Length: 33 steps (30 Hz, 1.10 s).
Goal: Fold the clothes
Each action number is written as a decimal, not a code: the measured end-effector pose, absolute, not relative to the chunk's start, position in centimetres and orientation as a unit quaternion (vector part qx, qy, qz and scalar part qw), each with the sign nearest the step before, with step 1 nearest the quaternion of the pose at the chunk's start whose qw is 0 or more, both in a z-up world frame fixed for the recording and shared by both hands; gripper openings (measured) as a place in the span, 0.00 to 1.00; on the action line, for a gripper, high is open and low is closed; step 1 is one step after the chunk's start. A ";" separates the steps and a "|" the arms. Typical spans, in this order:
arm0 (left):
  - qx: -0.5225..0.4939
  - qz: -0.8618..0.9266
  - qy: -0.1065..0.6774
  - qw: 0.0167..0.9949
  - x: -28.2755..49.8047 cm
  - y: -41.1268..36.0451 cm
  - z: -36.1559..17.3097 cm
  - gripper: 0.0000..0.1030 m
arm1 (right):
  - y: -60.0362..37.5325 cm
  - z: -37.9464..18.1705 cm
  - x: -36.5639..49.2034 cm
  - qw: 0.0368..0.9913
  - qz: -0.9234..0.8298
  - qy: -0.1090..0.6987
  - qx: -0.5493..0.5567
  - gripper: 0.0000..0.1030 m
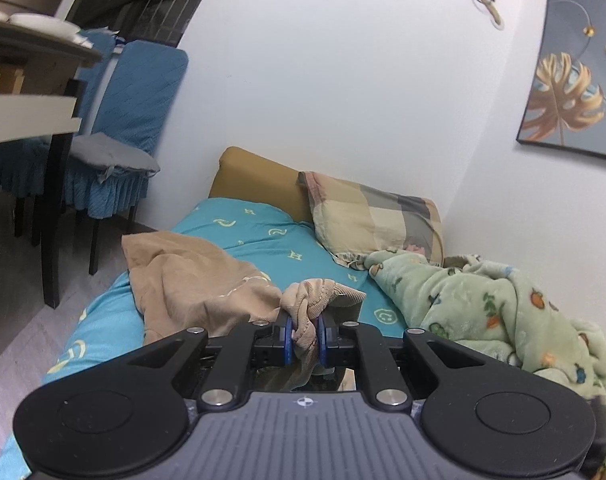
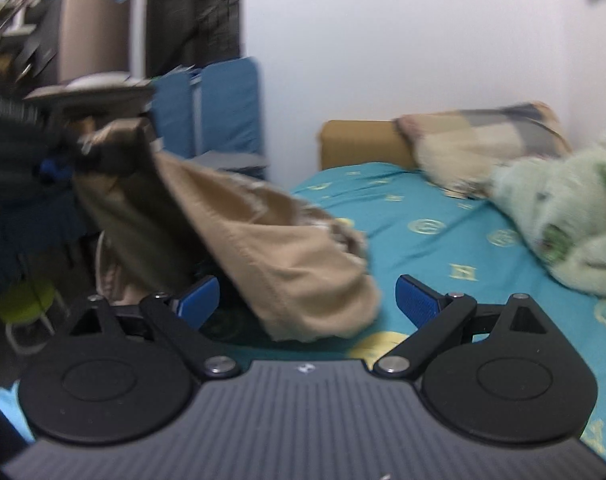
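Observation:
A tan garment (image 1: 195, 284) lies crumpled on the teal bedsheet (image 1: 263, 232). My left gripper (image 1: 303, 330) is shut on a bunched ribbed edge of it, lifted just above the bed. In the right wrist view the same garment (image 2: 263, 248) hangs stretched from the upper left, where the left gripper (image 2: 59, 160) holds it, down to the sheet. My right gripper (image 2: 309, 300) is open, its blue fingers (image 2: 417, 300) on either side of the garment's lower end, not closed on it.
A plaid pillow (image 1: 375, 216) and a green fleece blanket (image 1: 503, 304) lie at the bed's far and right side. Blue-covered chairs (image 1: 135, 120) and a table (image 1: 31, 60) stand to the left. A green stool (image 2: 27, 304) stands on the floor.

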<state>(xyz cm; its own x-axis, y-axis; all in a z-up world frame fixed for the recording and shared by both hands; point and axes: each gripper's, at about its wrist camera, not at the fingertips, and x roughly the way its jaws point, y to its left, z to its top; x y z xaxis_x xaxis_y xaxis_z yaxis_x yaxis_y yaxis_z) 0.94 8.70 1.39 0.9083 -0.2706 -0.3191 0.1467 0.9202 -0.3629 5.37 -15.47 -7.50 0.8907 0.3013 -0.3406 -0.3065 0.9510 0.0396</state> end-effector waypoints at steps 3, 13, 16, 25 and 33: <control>-0.168 -0.104 0.190 0.962 1.5 8.8 0.9 0.13 | -14.3 -8.8 7.7 0.969 0.163 0.185 0.004 0.94; -0.172 -0.122 0.208 0.955 5.3 7.6 -1.1 0.13 | -20.5 -11.6 14.1 0.965 0.034 0.223 0.134 0.94; -0.171 -0.133 0.190 0.958 5.3 7.2 -0.7 0.13 | -21.1 -12.6 14.4 0.962 0.004 0.242 0.125 0.94; -0.255 -0.116 0.183 0.942 3.4 10.6 0.1 0.12 | -22.7 -9.0 11.2 0.977 -0.101 0.162 0.092 0.94; -0.273 -0.127 0.257 0.918 2.2 11.7 -1.4 0.17 | -21.9 -1.0 3.3 0.995 -0.089 0.033 0.020 0.94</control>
<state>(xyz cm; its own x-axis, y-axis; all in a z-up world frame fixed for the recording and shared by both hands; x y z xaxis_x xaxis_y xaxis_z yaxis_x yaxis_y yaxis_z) 2.25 11.73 -1.44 0.8354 -0.3731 -0.4037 0.0920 0.8189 -0.5665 3.32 -21.86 -1.01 0.9818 -0.1767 -0.0702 0.1794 0.9832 0.0338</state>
